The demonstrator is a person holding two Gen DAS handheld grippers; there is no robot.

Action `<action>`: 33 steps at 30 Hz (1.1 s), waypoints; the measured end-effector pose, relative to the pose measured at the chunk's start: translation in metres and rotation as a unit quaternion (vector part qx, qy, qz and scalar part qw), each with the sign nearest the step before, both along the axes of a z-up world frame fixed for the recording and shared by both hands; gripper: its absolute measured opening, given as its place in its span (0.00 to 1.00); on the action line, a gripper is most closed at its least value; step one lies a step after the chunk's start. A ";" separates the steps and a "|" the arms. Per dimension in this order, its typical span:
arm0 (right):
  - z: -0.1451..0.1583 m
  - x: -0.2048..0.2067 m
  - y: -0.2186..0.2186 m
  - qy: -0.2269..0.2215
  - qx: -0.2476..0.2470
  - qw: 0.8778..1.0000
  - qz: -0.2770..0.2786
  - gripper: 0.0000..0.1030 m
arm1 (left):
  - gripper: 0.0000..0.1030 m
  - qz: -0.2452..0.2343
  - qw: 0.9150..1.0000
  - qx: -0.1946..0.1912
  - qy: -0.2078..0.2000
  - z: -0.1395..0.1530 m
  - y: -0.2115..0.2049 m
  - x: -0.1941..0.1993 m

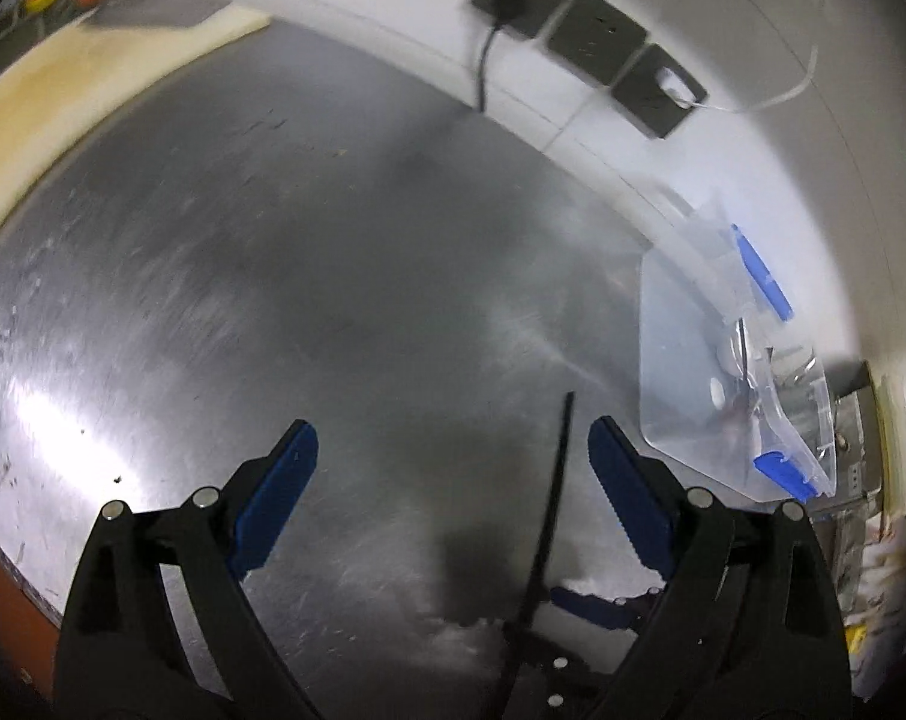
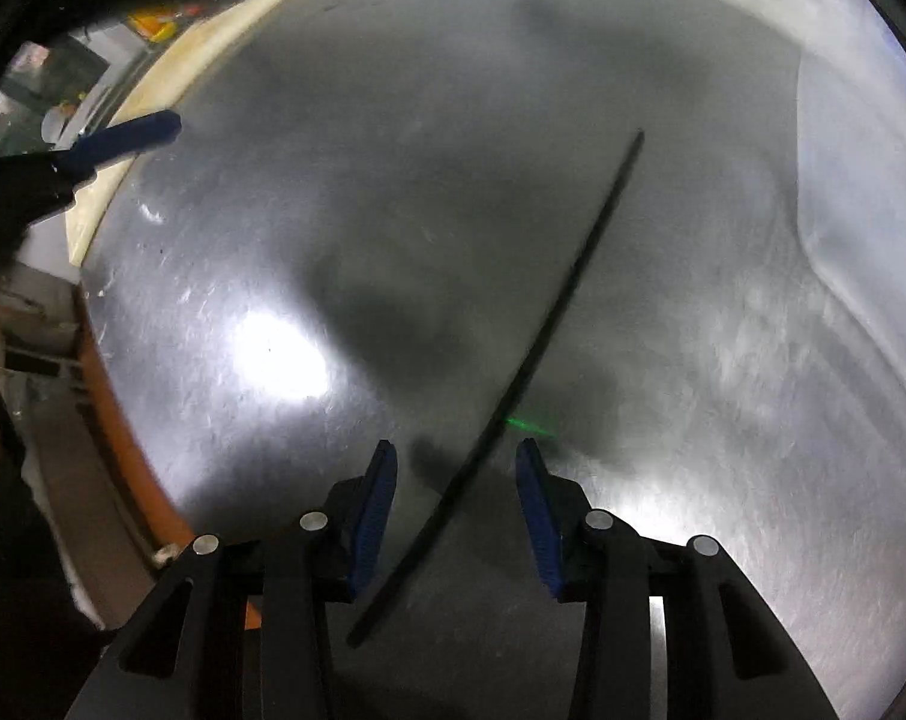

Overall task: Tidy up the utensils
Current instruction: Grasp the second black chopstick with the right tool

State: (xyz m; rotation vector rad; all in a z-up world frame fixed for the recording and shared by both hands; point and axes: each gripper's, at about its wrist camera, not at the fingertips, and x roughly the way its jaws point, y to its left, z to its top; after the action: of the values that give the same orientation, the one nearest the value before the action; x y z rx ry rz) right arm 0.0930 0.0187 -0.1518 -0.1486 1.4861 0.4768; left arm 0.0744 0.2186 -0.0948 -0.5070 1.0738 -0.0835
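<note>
A thin black chopstick (image 2: 531,348) lies on the steel table (image 2: 273,210), running from near my right gripper up to the right. My right gripper (image 2: 456,474) is open, its blue pads either side of the stick's lower part, not closed on it. In the left wrist view the same stick (image 1: 552,516) shows just inside the right finger of my left gripper (image 1: 453,456), which is open and empty. A clear plastic container (image 1: 735,378) with blue clips stands at the right by the wall, with utensils inside.
The steel table (image 1: 273,270) is bordered by a cream ledge (image 1: 45,96) at the left. Wall sockets (image 1: 591,36) with a black cord sit behind. The left gripper's blue finger (image 2: 123,135) shows at the left in the right wrist view. An orange table edge (image 2: 123,420) runs at the left.
</note>
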 end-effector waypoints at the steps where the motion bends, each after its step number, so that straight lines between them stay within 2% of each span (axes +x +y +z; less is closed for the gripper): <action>1: 0.001 -0.004 0.004 -0.013 -0.011 1.000 0.008 0.39 | 0.85 0.005 1.000 -0.002 0.001 -0.003 0.007 -0.002; 3: -0.001 -0.008 0.008 -0.036 -0.043 0.998 0.028 0.27 | 0.85 0.013 1.000 -0.008 0.005 -0.008 0.013 -0.003; 4: -0.002 -0.009 0.009 -0.042 -0.049 0.997 0.034 0.16 | 0.85 0.013 1.000 -0.013 0.006 -0.011 0.015 -0.004; 7: -0.003 -0.006 -0.005 -0.014 -0.023 0.999 0.018 0.07 | 0.85 0.003 0.999 -0.033 0.011 -0.018 0.011 0.000; 9: -0.005 0.000 -0.022 0.018 0.014 1.000 -0.004 0.07 | 0.85 -0.010 0.999 -0.046 0.017 -0.024 0.003 0.002; 10: -0.005 0.002 -0.029 0.031 0.033 0.999 -0.015 0.00 | 0.85 -0.016 0.998 -0.052 0.021 -0.027 -0.001 0.003; 13: 0.001 0.010 -0.052 0.060 0.080 0.994 -0.047 0.01 | 0.85 -0.042 0.994 -0.090 0.043 -0.041 -0.019 0.005; 14: 0.004 0.012 -0.058 0.058 0.080 0.994 -0.054 0.01 | 0.85 -0.054 0.992 -0.105 0.052 -0.046 -0.027 0.005; 18: 0.008 0.013 -0.067 0.026 0.033 0.998 -0.050 0.01 | 0.85 -0.065 0.989 -0.115 0.067 -0.056 -0.043 0.004; 19: 0.009 0.010 -0.063 0.015 0.018 0.999 -0.046 0.03 | 0.85 -0.063 0.989 -0.117 0.068 -0.056 -0.044 0.004; 21: 0.010 0.001 -0.050 0.005 0.006 1.000 -0.028 0.21 | 0.85 -0.056 0.989 -0.117 0.065 -0.055 -0.043 0.004; 22: 0.010 -0.004 -0.044 0.002 0.003 1.000 -0.020 0.44 | 0.85 -0.049 0.990 -0.113 0.062 -0.053 -0.041 0.004; 23: 0.010 -0.008 -0.036 -0.004 0.000 1.000 -0.010 0.49 | 0.85 -0.040 0.991 -0.110 0.059 -0.051 -0.038 0.004; 26: 0.008 -0.014 -0.010 -0.029 -0.022 0.999 0.022 0.49 | 0.85 -0.019 0.992 -0.109 0.052 -0.048 -0.027 0.004; 29: -0.007 -0.015 0.009 -0.030 -0.051 0.998 0.027 0.49 | 0.85 -0.003 0.993 -0.106 0.052 -0.048 -0.018 0.002; 33: -0.025 0.007 -0.003 0.023 -0.008 0.999 -0.037 0.49 | 0.85 0.011 0.992 -0.108 0.058 -0.051 -0.008 -0.003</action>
State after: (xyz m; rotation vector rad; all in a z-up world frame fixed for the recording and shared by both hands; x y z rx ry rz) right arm 0.1004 0.0155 -0.1763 -0.0956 1.5360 0.4123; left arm 0.0709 0.2108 -0.1463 -0.7260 1.1794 -0.1527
